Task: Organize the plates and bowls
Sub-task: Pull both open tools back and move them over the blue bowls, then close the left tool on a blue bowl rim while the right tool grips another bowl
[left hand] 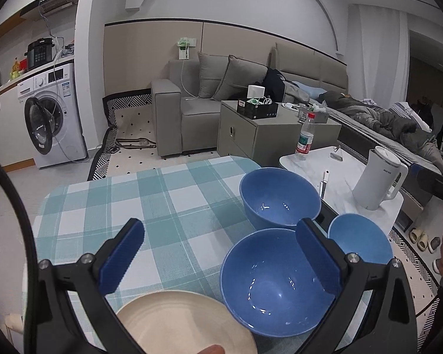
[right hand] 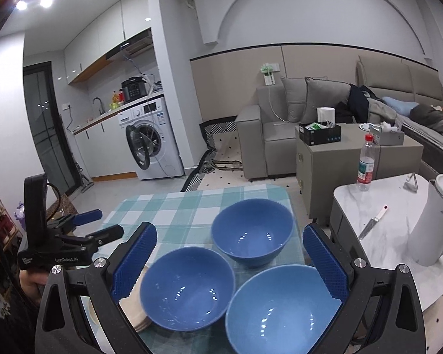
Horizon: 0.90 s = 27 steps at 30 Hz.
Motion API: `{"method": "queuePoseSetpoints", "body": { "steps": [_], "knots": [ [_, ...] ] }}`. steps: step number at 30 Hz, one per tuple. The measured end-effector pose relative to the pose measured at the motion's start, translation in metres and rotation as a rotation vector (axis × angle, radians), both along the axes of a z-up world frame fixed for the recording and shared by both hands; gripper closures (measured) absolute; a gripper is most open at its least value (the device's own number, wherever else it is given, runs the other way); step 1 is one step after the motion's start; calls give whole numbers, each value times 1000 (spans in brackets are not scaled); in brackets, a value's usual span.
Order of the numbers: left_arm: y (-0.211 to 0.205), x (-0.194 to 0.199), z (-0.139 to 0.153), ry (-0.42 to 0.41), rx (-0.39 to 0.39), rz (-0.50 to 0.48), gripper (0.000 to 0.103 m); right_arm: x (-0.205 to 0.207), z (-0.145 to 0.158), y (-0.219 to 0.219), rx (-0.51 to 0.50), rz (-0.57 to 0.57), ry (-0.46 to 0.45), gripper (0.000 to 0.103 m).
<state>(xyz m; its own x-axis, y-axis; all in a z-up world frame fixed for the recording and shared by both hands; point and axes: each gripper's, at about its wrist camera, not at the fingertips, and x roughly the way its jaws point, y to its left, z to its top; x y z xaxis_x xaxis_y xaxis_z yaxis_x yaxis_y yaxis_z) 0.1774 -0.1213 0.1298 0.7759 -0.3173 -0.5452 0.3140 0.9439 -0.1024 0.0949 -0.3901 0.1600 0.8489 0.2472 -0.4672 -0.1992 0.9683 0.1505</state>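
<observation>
Three blue bowls [right hand: 252, 231] [right hand: 187, 287] [right hand: 276, 309] sit close together on the checked table [left hand: 109, 206], beige plates [left hand: 186, 321] beside them. My left gripper [left hand: 218, 253] and right gripper [right hand: 230, 259] hover released, empty. Recommended: pinch one rim squarely, lift vertically, nest concentrically.

The left wrist view looks forward and down between its own two blue fingers [left hand: 121, 258] from just above the near edge of the checked table [left hand: 109, 206], close over a cream plate [left hand: 186, 321]; it faces the sofa [left hand: 192, 100] and takes in the washing machine [left hand: 51, 112] at far left; the right wrist view sits further right and a little higher, close over three blue bowls [right hand: 252, 231], facing the same wall; both share the table, the bowls, the sofa, the white kettle [right hand: 434, 221] and the bottle [right hand: 366, 162]; the right view also catches the left gripper [right hand: 103, 224] at its left edge.
</observation>
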Motion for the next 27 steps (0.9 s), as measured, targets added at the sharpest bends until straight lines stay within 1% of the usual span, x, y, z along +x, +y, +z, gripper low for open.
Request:
{"method": "queuePoseSetpoints", "body": {
  "steps": [5,13,23,27],
  "knots": [
    [-11,18,0,15,1,-6,0,16,-7,-10,-14,-15,38,2],
    [-30,46,-9,56,13,-16,0,50,-20,-16,-15,-22,112,2],
    [-51,83,-15,89,30,-24,0,92,-32,-20,-28,-45,179,2],
    [-56,97,-20,105,28,-33,0,109,-39,-24,-42,-59,211,5]
  ]
}}
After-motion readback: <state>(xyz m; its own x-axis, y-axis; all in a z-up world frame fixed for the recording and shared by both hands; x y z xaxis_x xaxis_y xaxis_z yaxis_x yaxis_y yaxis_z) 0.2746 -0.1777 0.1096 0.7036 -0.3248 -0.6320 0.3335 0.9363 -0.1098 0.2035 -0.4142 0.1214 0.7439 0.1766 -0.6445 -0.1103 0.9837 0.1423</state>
